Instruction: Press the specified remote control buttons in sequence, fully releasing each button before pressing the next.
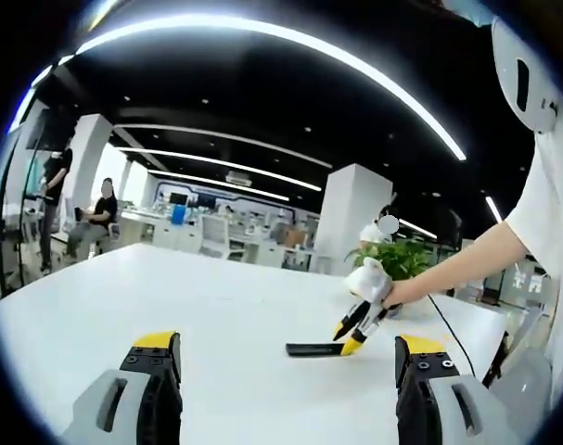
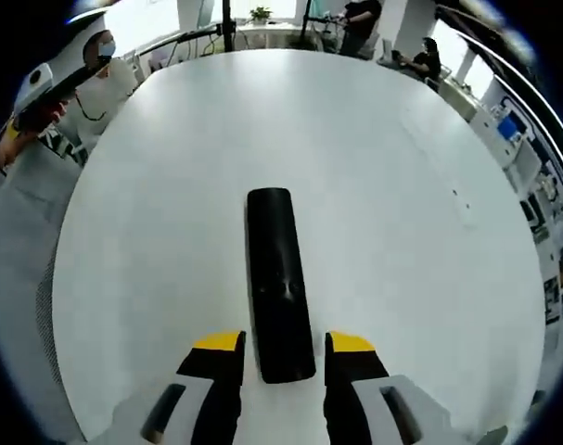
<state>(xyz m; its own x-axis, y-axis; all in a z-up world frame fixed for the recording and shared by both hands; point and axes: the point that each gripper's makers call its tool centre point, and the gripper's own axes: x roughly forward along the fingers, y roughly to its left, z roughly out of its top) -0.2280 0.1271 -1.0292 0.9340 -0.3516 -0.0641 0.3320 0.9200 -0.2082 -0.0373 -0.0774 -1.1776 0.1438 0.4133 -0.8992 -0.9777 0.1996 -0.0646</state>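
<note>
With its jaws straddling the remote (image 2: 279,283) on the table (image 2: 402,232), the right gripper (image 2: 282,357) seems to steady it, contact unclear; the left gripper (image 1: 286,357) hangs wide open, empty.

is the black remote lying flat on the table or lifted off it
Lying flat: the long black remote control rests lengthwise on the white table, its near end between the right gripper's open yellow-tipped fingers.

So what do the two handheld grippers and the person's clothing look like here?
The left gripper and the right gripper match: black jaws capped with yellow tips, on light grey bodies with dark slots. In the left gripper view, the right gripper's yellow-and-black jaws hang from a white housing, and the person wears a white short sleeve.
</note>
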